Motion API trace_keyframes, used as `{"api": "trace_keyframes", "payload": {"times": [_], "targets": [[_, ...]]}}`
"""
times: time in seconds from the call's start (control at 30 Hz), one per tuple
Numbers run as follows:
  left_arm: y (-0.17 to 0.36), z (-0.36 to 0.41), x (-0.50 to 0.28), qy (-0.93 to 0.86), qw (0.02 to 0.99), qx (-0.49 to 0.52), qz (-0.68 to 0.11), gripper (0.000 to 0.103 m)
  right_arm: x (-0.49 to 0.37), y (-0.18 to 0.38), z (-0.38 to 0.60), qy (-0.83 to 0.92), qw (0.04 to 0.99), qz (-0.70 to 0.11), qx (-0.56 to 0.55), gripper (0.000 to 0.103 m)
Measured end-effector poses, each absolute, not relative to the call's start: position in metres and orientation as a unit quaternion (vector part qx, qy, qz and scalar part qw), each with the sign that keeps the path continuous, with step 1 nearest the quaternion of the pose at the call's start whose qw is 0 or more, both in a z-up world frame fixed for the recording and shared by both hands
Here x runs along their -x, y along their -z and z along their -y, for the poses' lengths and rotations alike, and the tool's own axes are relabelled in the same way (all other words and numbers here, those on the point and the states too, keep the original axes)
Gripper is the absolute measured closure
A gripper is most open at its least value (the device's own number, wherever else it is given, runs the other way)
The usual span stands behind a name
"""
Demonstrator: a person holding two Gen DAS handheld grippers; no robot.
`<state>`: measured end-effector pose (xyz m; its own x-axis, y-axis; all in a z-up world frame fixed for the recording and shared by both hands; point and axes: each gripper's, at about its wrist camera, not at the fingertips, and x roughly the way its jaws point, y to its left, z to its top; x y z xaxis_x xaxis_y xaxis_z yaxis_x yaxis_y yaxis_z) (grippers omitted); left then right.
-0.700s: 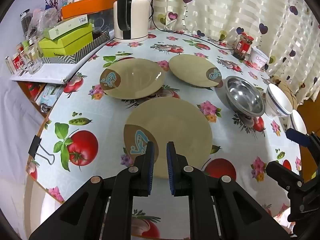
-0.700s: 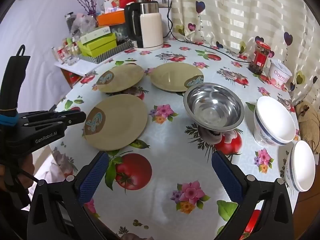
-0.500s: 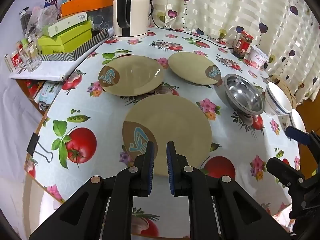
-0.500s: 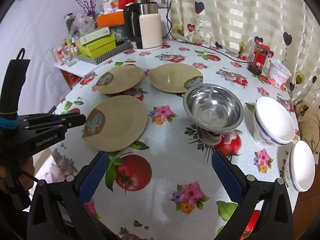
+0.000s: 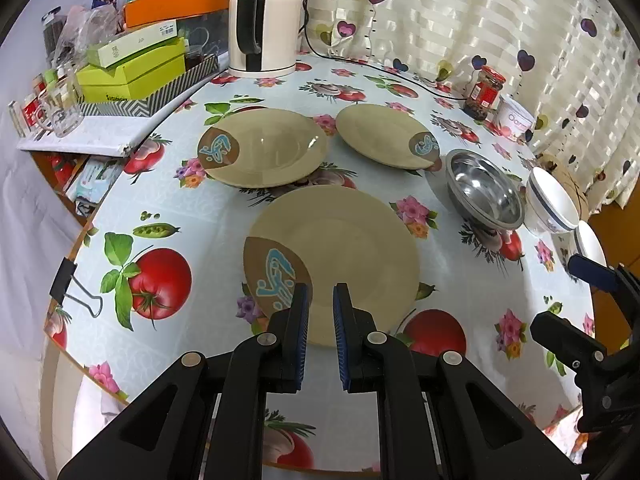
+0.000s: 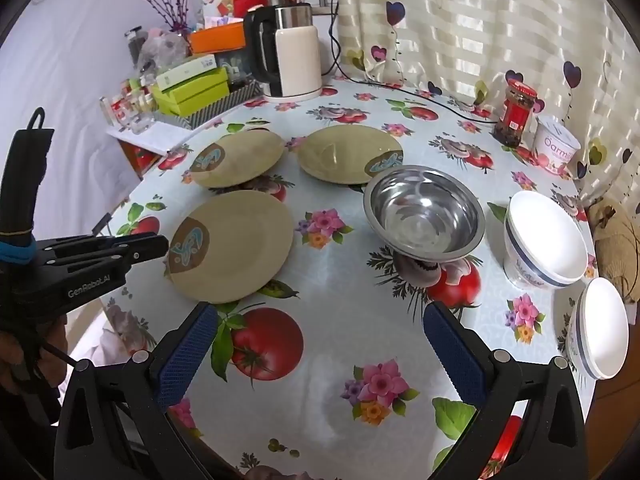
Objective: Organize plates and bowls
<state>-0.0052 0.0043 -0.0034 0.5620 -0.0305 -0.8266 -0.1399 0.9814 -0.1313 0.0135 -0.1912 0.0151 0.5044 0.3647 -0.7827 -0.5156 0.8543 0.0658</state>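
desk point(image 5: 208, 216): round, fruit-and-flower oilcloth, heart-print curtain behind
left tool point(image 5: 320, 300): jaws nearly together, nothing between them, hovering over near edge of front plate point(image 5: 340, 256)
right tool point(image 6: 320, 332): jaws spread wide, empty, above bare cloth near the desk edge
plates: back-left plate point(image 5: 264, 148) and back-right plate point(image 5: 384, 136) lie beyond the front one, all flat, apart
bowls: steel bowl point(image 6: 426, 214) right of plates; white bowl point(image 6: 546, 240) beside it; second white bowl point(image 6: 600, 328) at desk edge
background: kettle point(image 6: 296, 56), jar point(image 6: 516, 114), tub point(image 6: 558, 148), stacked boxes point(image 5: 132, 72)
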Motion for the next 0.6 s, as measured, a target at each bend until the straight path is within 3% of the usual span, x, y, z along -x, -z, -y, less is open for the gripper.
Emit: {"api": "trace_keyframes", "payload": {"times": [0.6], "targets": [[0.0059, 0.0035, 0.0064, -0.029, 0.878, 0.086, -0.469, 0.090, -0.0093, -0.0130, 0.1927, -0.256, 0.864, -0.426, 0.082, 0.000]]}}
